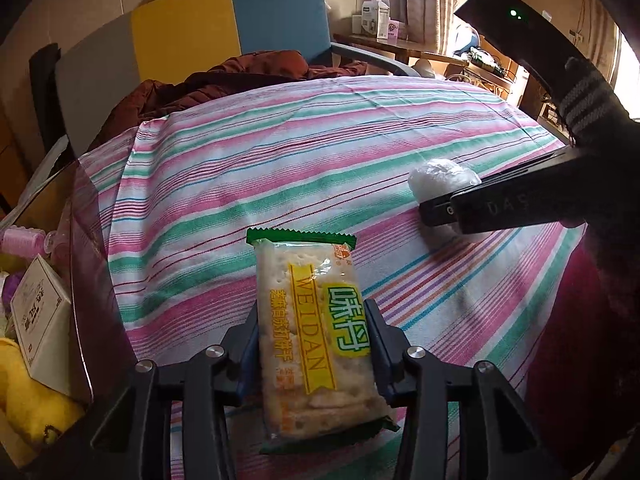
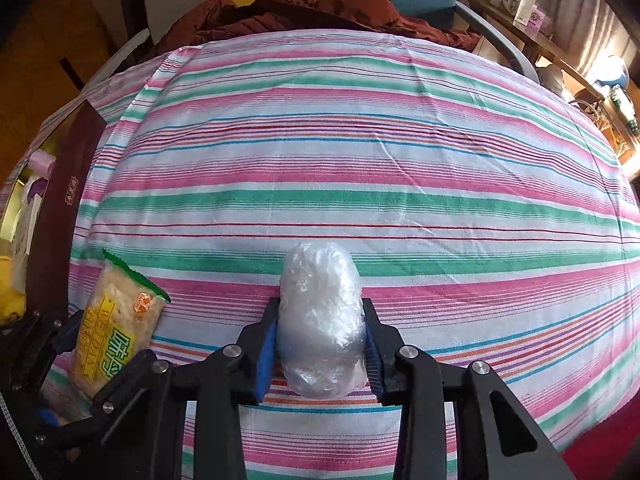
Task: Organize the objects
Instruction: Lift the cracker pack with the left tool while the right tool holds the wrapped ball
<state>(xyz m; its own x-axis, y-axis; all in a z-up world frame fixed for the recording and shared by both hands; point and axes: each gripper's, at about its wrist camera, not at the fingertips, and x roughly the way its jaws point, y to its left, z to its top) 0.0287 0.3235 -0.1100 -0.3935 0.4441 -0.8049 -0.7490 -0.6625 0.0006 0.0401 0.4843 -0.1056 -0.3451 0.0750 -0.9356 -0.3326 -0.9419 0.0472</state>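
Blue pads of the left gripper (image 1: 314, 354) were clenched on a flat, glossy cracker packet (image 1: 316, 336), while the right gripper (image 2: 320, 344) squeezed a crinkly, egg-shaped plastic-wrapped bundle (image 2: 322, 320). Both lay on the striped cloth (image 2: 360, 168), with a dark maroon box (image 2: 60, 200) at its left edge.

Cracker pack (image 1: 316, 336): clear w/ green ends, yellow label, lengthwise on striped cloth (image 1: 280, 152). Plastic-wrapped white lump (image 2: 322, 320), to its right, well apart.
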